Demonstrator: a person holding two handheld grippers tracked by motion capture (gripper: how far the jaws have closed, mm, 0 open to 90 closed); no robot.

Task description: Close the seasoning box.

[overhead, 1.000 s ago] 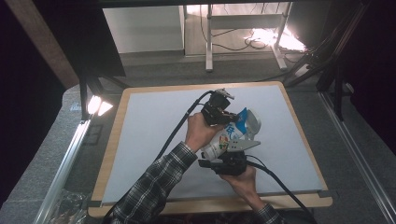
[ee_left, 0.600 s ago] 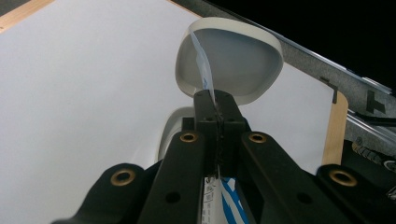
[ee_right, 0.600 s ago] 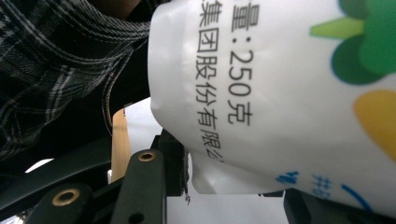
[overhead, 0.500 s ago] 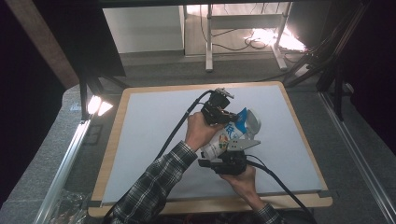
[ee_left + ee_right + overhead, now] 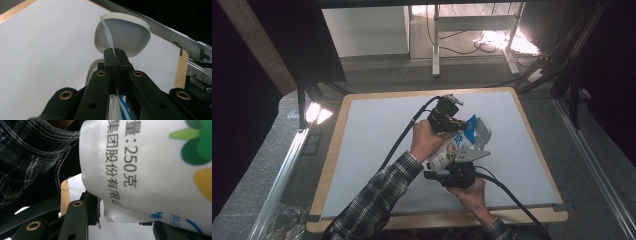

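Observation:
A white pouch [image 5: 455, 145] with blue and green print hangs tilted over the table between both grippers. My left gripper [image 5: 451, 118] is shut on its thin upper edge [image 5: 107, 35], and the jaws meet flat on the film in the left gripper view [image 5: 115, 51]. A white bowl [image 5: 482, 129] sits just beyond the pouch's top end, and it lies right ahead of the closed jaws [image 5: 125, 37]. My right gripper [image 5: 460, 159] holds the pouch's lower end; in the right gripper view the printed pouch [image 5: 155, 167] sits between the two jaws [image 5: 125, 220].
A white mat [image 5: 372, 145] covers the wooden-edged table [image 5: 437, 219]. A plaid sleeve [image 5: 377, 200] crosses the mat from the bottom, and black cables [image 5: 399, 142] trail from both grippers. A lit lamp [image 5: 315, 112] stands off the table's left edge.

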